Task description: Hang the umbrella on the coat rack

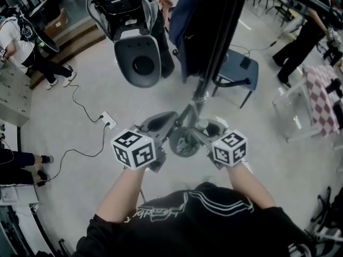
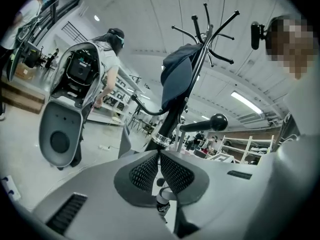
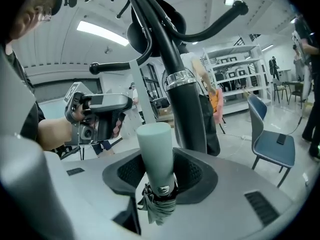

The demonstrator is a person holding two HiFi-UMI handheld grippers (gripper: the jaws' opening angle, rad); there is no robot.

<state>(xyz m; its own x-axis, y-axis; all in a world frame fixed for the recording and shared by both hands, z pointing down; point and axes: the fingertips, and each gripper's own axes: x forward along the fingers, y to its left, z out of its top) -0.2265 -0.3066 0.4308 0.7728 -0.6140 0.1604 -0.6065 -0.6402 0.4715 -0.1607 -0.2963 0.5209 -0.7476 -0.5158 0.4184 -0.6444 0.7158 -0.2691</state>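
Note:
The black coat rack pole (image 1: 214,52) rises just ahead of me, its round base (image 1: 185,142) between my two grippers. Its hooks (image 2: 205,21) spread at the top, and a dark blue garment (image 2: 177,74) hangs from one. My right gripper (image 3: 157,159) is shut on the folded umbrella's pale green handle (image 3: 156,151). The dark canopy (image 3: 159,206) hangs below the pads, and the pole (image 3: 175,59) stands right behind it. My left gripper (image 2: 159,156) has its pads together at the tips. A small pale and dark thing (image 2: 161,200) shows in the gap below them; I cannot tell what it is.
A white pod-shaped machine (image 1: 134,36) stands at the left of the rack. A blue chair (image 1: 238,68) is behind the rack at the right. A power strip with cable (image 1: 107,121) lies on the floor. Other people stand around, and a checked cloth (image 1: 321,98) covers a table at the right.

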